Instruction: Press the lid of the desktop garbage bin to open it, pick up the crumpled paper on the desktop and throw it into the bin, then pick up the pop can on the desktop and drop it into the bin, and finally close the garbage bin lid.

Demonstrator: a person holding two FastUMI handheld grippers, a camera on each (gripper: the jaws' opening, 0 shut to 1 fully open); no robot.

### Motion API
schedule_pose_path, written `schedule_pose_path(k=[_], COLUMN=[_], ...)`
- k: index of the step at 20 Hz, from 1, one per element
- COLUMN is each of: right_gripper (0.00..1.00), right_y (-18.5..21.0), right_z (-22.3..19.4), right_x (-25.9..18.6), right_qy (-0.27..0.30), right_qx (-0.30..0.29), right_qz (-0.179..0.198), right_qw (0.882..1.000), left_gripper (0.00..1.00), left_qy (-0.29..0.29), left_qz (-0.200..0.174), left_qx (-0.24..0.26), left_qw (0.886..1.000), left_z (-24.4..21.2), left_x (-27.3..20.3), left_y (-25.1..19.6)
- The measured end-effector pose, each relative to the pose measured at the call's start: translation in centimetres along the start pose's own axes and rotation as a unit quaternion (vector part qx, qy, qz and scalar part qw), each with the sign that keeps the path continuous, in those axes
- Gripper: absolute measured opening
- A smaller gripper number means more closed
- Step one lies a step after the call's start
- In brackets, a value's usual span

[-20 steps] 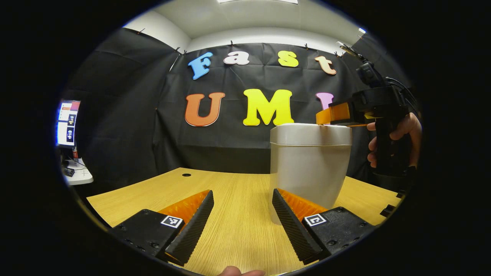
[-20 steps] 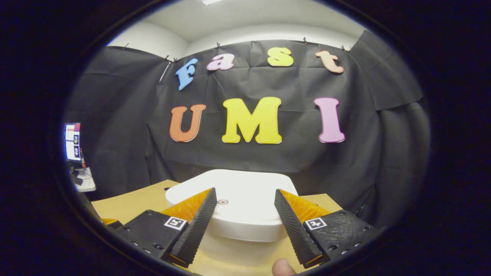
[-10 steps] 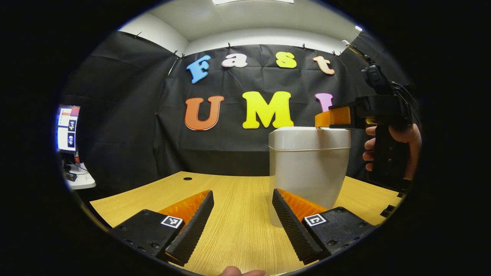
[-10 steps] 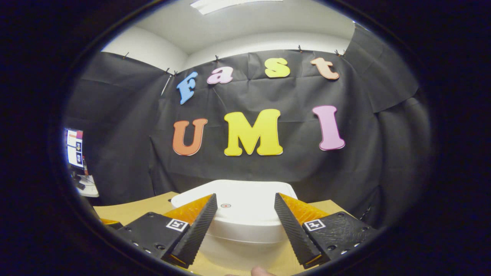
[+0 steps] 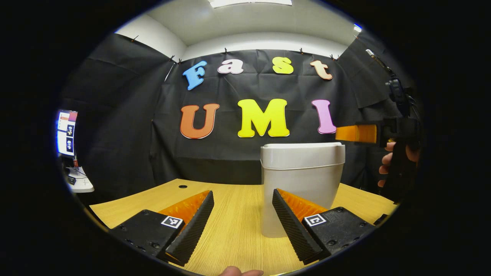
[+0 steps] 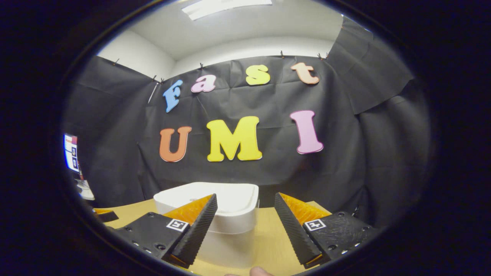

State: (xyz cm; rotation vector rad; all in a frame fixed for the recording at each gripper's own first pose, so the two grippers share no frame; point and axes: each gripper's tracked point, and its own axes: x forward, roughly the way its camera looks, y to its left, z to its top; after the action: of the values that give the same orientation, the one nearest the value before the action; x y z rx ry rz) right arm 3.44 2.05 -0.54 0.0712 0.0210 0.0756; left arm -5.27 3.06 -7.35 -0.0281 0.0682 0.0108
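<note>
The white desktop bin (image 5: 301,191) stands on the wooden table (image 5: 230,234), a little right of centre, with its lid (image 5: 303,150) down flat. My left gripper (image 5: 242,193) is open low over the table in front of the bin, nothing between its fingers. In the left gripper view, my right gripper (image 5: 356,133) hovers at lid height just right of the bin, held by a hand (image 5: 385,165). In the right gripper view, the right gripper (image 6: 245,196) is open and empty, and the bin (image 6: 226,234) with its lid (image 6: 215,197) sits ahead and left of it.
A lit monitor (image 5: 66,132) and a small white side table (image 5: 78,184) stand off the table's left edge. A cable hole (image 5: 183,186) marks the table's far side. The black cloth wall hangs close behind the bin.
My right gripper has drawn off the lid, back and to the right of the bin. The bin now sits farther off in both views. The lid stays down.
</note>
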Motion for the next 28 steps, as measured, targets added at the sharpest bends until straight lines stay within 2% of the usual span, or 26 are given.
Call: schedule_pose_path(k=[3, 7, 11, 16, 17, 19, 20, 22, 25, 26, 28], right_gripper=[0.93, 0.94, 0.94, 0.96, 0.99, 0.95, 0.95, 0.93, 0.93, 0.96, 0.93], right_y=[-1.8, -5.3, -7.1, -6.4, -6.4, -6.5, -6.5, -6.9, -6.7, -6.8, -6.9], right_z=[-0.7, -2.0, -4.1, -7.9, -8.0, -7.8, -7.8, -7.9, -8.3, -8.5, -8.6], right_x=[-2.2, -4.7, -6.0, -6.1, -6.2, -6.2, -6.2, -6.2, -6.2, -6.1, -6.1], right_qy=[-0.011, -0.025, -0.032, 0.007, 0.008, 0.005, 0.003, -0.001, 0.004, 0.006, 0.008], right_qx=[-0.013, -0.009, -0.009, -0.008, -0.007, -0.007, -0.011, -0.018, -0.016, -0.016, -0.015], right_qz=[-0.002, -0.037, -0.052, -0.037, -0.036, -0.037, -0.038, -0.046, -0.049, -0.05, -0.054], right_qw=[1.0, 0.999, 0.998, 0.999, 0.999, 0.999, 0.999, 0.999, 0.999, 0.999, 0.998], left_gripper=[0.98, 0.98, 0.99, 0.99, 0.99, 0.99, 0.94, 0.98, 0.98, 0.98, 0.98], left_qy=[-0.004, -0.013, -0.01, -0.014, -0.014, -0.012, -0.01, -0.008, -0.007, -0.007, -0.009], left_qz=[-0.007, -0.007, -0.016, -0.023, -0.024, -0.023, -0.023, -0.022, -0.029, -0.031, -0.03], left_qx=[0.007, 0.008, 0.013, 0.02, 0.02, 0.019, 0.018, 0.016, 0.012, 0.014, 0.018], left_qw=[1.0, 1.0, 1.0, 0.999, 0.999, 0.999, 1.0, 1.0, 0.999, 0.999, 0.999], left_z=[0.4, 1.0, 0.6, 0.5, 0.3, 0.1, 0.0, 0.1, 0.0, 0.0, -0.1], left_x=[0.3, 1.0, 1.1, 0.4, 0.4, 0.4, 0.4, 0.5, 0.6, 0.6, 0.5], left_y=[-1.0, -1.7, -2.6, -3.7, -3.9, -4.0, -4.1, -4.1, -4.7, -4.8, -4.7])
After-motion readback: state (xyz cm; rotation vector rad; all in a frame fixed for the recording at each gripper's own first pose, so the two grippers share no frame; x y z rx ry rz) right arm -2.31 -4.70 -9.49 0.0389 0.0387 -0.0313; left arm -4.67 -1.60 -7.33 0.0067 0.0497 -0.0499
